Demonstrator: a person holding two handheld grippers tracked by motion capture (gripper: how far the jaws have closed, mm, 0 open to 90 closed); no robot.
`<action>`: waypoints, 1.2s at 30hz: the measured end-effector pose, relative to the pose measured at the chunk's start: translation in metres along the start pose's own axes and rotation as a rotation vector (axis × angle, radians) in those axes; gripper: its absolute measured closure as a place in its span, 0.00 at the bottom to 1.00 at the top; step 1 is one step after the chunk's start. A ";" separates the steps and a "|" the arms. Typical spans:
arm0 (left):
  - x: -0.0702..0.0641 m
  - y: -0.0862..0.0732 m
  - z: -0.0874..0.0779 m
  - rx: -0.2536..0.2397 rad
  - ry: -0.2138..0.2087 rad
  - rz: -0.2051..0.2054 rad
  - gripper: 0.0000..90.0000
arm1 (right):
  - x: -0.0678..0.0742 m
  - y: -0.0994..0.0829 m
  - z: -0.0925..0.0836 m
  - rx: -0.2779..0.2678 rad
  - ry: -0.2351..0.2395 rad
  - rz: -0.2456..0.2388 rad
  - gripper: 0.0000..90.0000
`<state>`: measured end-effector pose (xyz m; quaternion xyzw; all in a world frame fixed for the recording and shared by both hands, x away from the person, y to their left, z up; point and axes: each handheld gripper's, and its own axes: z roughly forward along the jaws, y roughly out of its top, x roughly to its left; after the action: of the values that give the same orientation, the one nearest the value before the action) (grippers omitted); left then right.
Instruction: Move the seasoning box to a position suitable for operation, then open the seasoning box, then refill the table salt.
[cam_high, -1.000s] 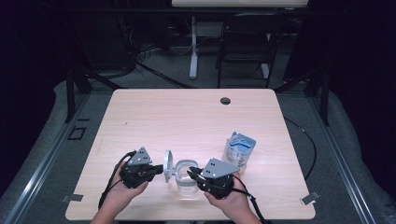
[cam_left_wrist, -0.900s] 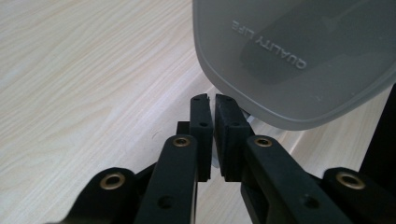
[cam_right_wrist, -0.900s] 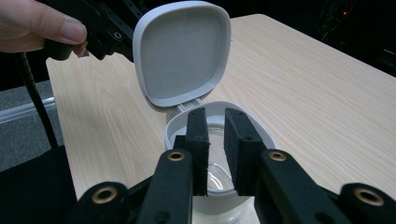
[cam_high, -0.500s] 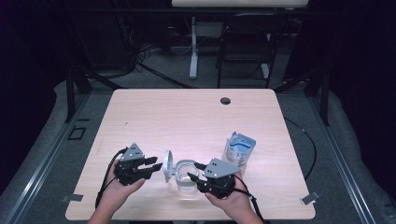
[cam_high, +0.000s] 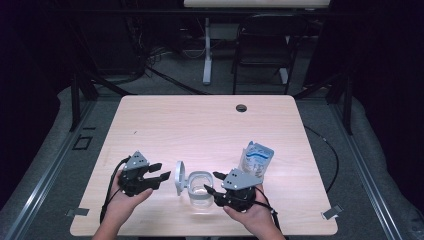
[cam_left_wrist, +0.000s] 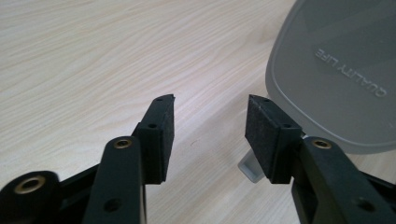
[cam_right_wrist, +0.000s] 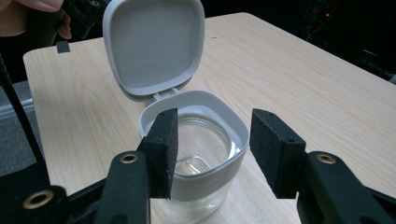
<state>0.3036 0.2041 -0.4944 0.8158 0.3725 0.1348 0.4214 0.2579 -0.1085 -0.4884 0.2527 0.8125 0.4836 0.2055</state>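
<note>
From above, your left gripper (cam_high: 159, 176) sits just left of the jar (cam_high: 199, 189), its jaws spread and holding nothing; they have just been opening. The jar stands near the front edge of the table (cam_high: 200, 125), and its lid (cam_high: 179, 177) stands swung up on the jar's left side. Your right gripper (cam_high: 212, 183) is just right of the jar, jaws apart and pointing at it; they too have just been opening, and no pad presses on the jar. A pouch (cam_high: 256, 159) stands behind and right of the jar.

In the left gripper view, your jaws stand wide over bare wood, nothing between the pads (cam_left_wrist: 164, 135). The lid's grey back (cam_left_wrist: 336, 70) rises just beyond the right-hand jaw, apart from it.

In the right gripper view, your jaws gape in front of the jar (cam_right_wrist: 196, 154), whose grey rim lies between and beyond the pads (cam_right_wrist: 163, 149) without touching them. The open lid (cam_right_wrist: 154, 44) stands hinged at the jar's far side, and the jar looks empty.
</note>
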 end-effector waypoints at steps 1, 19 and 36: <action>0.001 0.000 0.000 -0.002 -0.001 -0.005 0.56 | -0.001 0.000 -0.001 -0.004 -0.001 0.002 0.57; 0.006 0.003 -0.015 -0.066 0.010 -0.011 0.56 | -0.012 0.006 -0.015 -0.050 -0.068 0.026 0.55; 0.024 -0.002 -0.019 -0.105 0.062 -0.072 0.50 | -0.052 0.007 -0.058 -0.042 -0.147 0.093 0.53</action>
<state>0.3087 0.2332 -0.4869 0.7739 0.4069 0.1641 0.4567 0.2666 -0.1764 -0.4515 0.3207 0.7722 0.4897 0.2470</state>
